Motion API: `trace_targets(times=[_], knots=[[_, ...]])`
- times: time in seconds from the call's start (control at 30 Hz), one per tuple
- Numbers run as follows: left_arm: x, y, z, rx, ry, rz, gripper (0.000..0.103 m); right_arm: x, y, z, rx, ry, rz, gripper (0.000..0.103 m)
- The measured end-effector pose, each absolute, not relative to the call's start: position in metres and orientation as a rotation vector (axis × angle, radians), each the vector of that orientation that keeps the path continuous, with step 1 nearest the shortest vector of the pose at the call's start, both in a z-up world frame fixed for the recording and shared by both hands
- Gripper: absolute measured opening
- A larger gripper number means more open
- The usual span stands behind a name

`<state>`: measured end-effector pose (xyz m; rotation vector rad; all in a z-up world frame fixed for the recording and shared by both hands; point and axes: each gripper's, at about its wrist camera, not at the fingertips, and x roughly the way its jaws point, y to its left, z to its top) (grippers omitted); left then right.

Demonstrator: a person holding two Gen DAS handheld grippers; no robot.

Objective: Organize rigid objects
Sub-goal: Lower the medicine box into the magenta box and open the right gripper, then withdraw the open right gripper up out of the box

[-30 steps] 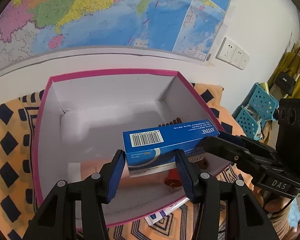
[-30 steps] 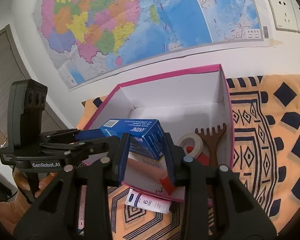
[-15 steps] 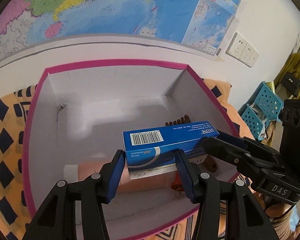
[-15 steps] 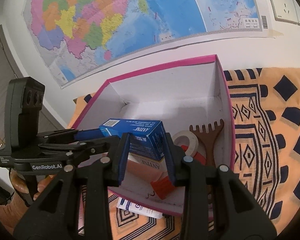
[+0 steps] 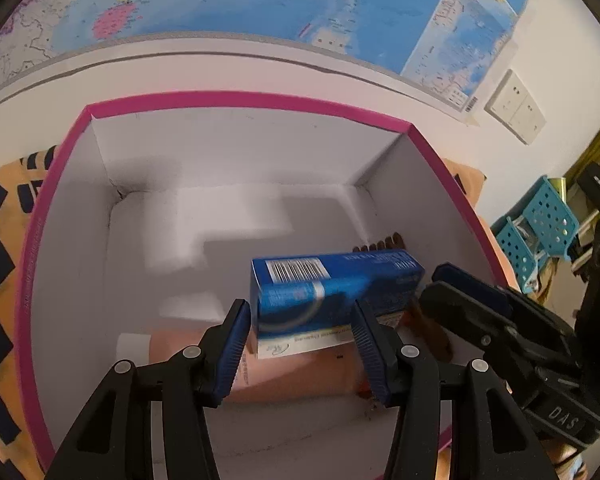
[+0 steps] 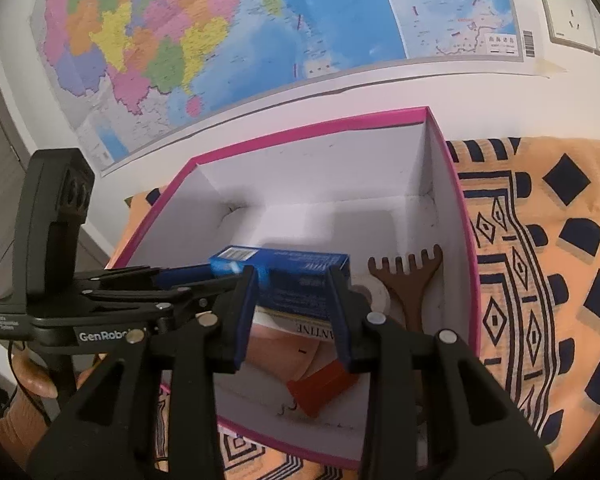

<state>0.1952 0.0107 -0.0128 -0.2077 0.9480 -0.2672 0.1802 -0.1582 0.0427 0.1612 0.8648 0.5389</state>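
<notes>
item: blue rectangular cardboard carton with a barcode (image 5: 332,288), held over the open interior of a white cardboard box with a magenta rim (image 5: 260,98), near the box's front right corner. left claw (image 5: 300,344): clamped on the carton's barcode end. right claw (image 6: 294,312): clamped on the carton's other end. box contents beneath the carton: peach-coloured plastic tube with a red cap (image 6: 320,386), brown wooden comb-like rake (image 6: 410,276) along the right wall, white roll of tape (image 6: 374,298) beside it. box stands on an orange cloth with dark blue patterns (image 6: 540,280). wall behind: colourful printed map (image 6: 220,32), white wall sockets (image 5: 516,106).
</notes>
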Motion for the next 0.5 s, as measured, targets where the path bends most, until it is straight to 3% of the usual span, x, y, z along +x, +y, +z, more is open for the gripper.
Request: trace_targets(times=[0.5], knots=[[0.114, 0.019, 0.018, -0.099, 0.721, -0.252, 0.056, 0.138, -0.177, 0.058, 0.17, 0.809, 0.631, 0.037]])
